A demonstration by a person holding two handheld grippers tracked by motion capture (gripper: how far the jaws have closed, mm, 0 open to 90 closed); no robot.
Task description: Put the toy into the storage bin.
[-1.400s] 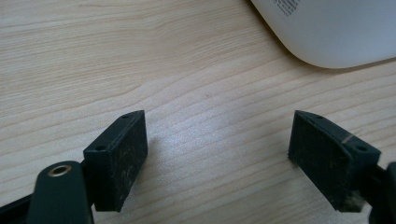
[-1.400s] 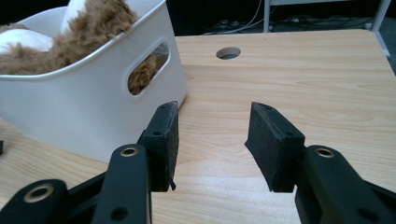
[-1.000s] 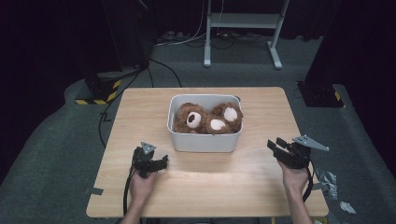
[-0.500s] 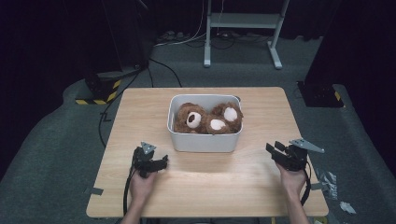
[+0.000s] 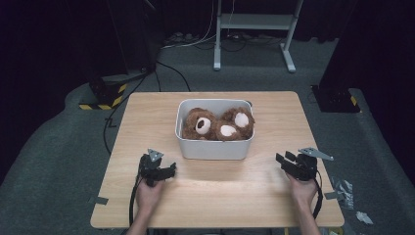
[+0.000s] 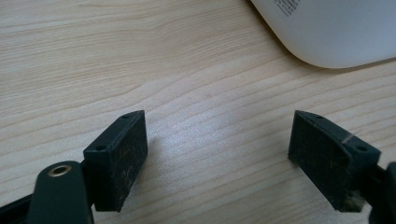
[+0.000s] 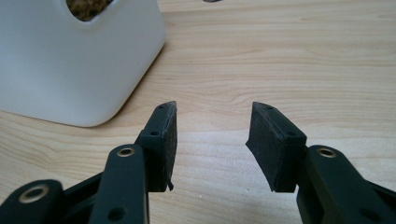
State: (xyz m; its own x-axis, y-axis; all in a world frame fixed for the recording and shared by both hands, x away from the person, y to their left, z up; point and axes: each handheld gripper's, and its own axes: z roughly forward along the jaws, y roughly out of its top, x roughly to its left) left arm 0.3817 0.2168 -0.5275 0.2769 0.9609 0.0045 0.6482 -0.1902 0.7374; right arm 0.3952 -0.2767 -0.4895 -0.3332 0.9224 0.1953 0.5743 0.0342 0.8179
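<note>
Plush toys (image 5: 217, 125), brown with pale patches, sit packed inside the white tub (image 5: 215, 147) at the centre of the high view, their tops level with its rim; I see the tub standing on the wooden table (image 5: 215, 196) slightly above mid-frame, well clear of every table edge. My left gripper (image 5: 157, 169) rests low at the lower left of the high view, near the tub's lower left corner but apart from it; its jaws stand wide and released with bare wood between them, and the tub's rounded corner (image 6: 327, 32) fills the upper right of the left gripper view. My right gripper (image 5: 289, 164) sits at the lower right of the high view, close to the table's right edge; its jaws are parted and grasp nothing, with the tub's wall (image 7: 70, 70) at the upper left of the right gripper view. A broad strip of open tabletop runs between the two grippers, below the tub.
</note>
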